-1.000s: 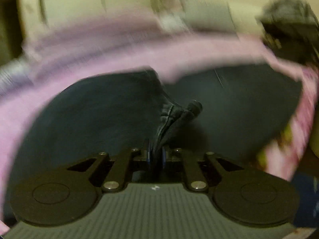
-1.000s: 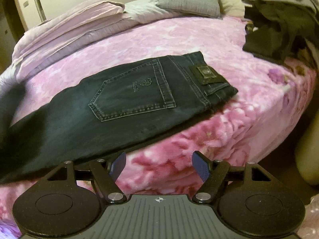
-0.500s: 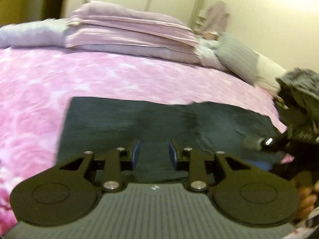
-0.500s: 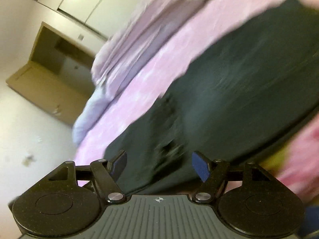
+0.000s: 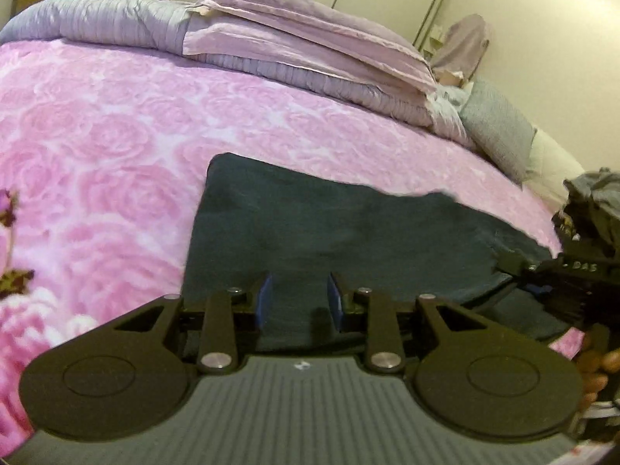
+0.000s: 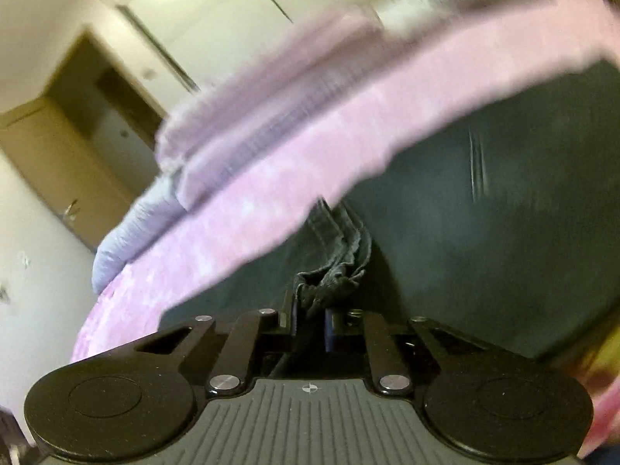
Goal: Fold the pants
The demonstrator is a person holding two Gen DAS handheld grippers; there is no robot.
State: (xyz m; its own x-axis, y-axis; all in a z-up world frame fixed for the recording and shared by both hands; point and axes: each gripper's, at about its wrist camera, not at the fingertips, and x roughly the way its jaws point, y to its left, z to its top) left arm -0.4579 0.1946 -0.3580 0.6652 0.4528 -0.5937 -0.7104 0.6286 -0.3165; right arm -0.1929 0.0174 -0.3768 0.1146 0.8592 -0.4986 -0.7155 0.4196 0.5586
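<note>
Dark denim pants lie folded over on a pink rose-patterned bedspread. My left gripper hovers open just above their near edge, with nothing between its blue pads. In the left wrist view the right gripper shows at the far right, at the pants' right end. In the blurred right wrist view my right gripper is shut on a bunched hem of the pants, and dark cloth fills the right side.
Folded lilac bedding and a grey pillow lie along the bed's far side. A heap of dark clothes sits at the right. A person's fingers show at the right edge. Wardrobe doors stand behind.
My left gripper let go of the pants' hem and opened, then drew back above the cloth. My right gripper swung to the hem and closed on it.
</note>
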